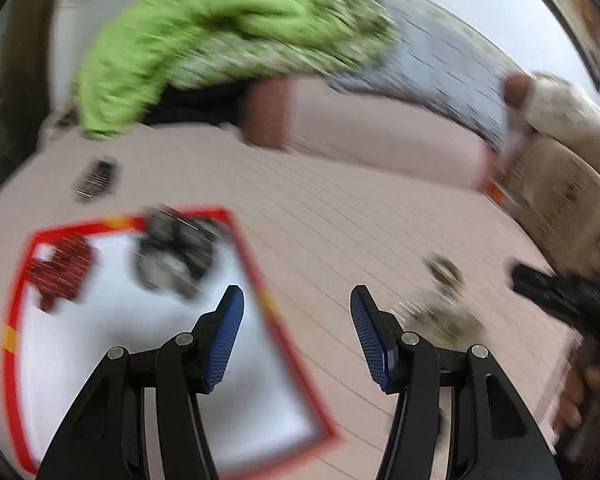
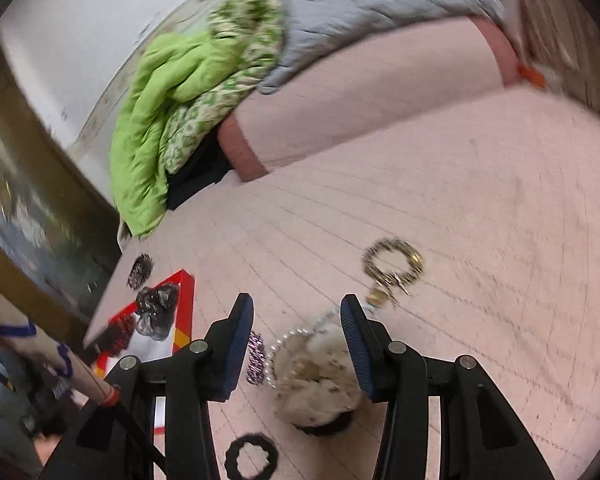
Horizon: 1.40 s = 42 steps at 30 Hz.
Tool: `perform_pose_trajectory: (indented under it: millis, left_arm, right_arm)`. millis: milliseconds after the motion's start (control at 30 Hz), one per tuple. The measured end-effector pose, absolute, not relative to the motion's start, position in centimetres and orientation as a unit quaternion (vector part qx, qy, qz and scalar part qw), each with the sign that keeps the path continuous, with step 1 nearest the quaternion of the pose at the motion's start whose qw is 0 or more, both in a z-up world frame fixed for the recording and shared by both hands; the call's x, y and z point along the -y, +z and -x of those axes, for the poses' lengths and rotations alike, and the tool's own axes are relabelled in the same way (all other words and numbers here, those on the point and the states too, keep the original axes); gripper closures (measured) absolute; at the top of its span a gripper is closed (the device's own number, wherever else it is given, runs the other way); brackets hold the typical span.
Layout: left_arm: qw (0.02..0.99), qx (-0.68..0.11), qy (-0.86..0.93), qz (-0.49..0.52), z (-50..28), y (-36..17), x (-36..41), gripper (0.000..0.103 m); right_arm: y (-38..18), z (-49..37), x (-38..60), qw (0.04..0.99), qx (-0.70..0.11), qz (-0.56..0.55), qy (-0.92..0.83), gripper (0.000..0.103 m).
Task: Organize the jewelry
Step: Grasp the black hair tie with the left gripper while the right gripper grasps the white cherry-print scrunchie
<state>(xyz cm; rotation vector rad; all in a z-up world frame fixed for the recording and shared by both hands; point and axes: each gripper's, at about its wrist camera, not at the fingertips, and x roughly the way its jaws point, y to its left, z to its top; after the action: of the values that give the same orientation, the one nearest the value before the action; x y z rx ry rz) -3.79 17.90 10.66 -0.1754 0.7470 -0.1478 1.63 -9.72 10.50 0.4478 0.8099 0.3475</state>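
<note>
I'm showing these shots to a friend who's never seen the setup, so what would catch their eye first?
Probably the bright green crumpled quilt, heaped at the far left end of the pink striped bedsheet. Next, the red-bordered white tray at the near left, holding dark and red jewelry pieces. On the sheet near the right tool, which is open and empty, lie a gold chain bracelet and a cream fluffy scrunchie.

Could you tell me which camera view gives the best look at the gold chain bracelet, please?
The right wrist view: the gold chain bracelet lies there as a clear ring on the pink bedspread. In the left wrist view it is only a motion-blurred smear.
</note>
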Motion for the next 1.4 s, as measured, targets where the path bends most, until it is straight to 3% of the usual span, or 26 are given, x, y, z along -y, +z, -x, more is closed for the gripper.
perform_pose_trajectory:
  millis: [200,267,733,1000,1067,1100,1133,1267,1400]
  left_arm:
    - [0.896,-0.411,-0.164,0.028,6.7,8.1,-10.8,0.051]
    - [0.889,-0.422,-0.174,0.000,7.3,7.1,-9.2,0.061]
    - [0.858,-0.462,-0.215,-0.059,8.7,2.5,-5.1,0.094]
    - [0.880,-0.427,-0.204,-0.037,8.9,3.5,-6.3,0.096]
    - [0.887,-0.412,-0.205,-0.028,9.0,4.3,-6.8,0.096]
    - [0.892,-0.403,-0.204,-0.024,9.1,4.8,-7.1,0.096]
    - [0.895,-0.397,-0.202,-0.021,9.2,5.1,-7.4,0.096]
    - [0.908,-0.376,-0.184,-0.018,9.5,6.2,-8.4,0.096]
    - [0.920,-0.355,-0.163,-0.002,9.1,7.3,-9.7,0.096]
  right_arm:
    - [10.0,-1.5,11.9,0.873,-0.395,-0.235,0.165,0.053]
    - [9.9,-1.0,12.4,0.873,-0.392,-0.237,0.167,0.053]
    - [8.4,-0.5,12.6,0.862,-0.416,-0.225,0.183,0.053]
    - [5.6,-1.0,8.9,0.833,-0.472,-0.198,0.210,0.053]
    - [4.7,-1.1,8.4,0.827,-0.482,-0.199,0.210,0.065]
    - [4.2,-1.3,8.0,0.824,-0.489,-0.198,0.209,0.087]
    - [3.9,-1.3,7.8,0.822,-0.494,-0.195,0.205,0.096]
    - [5.6,-0.6,8.4,0.849,-0.457,-0.185,0.189,0.100]
    - [9.8,1.2,9.6,0.906,-0.362,-0.155,0.153,0.100]
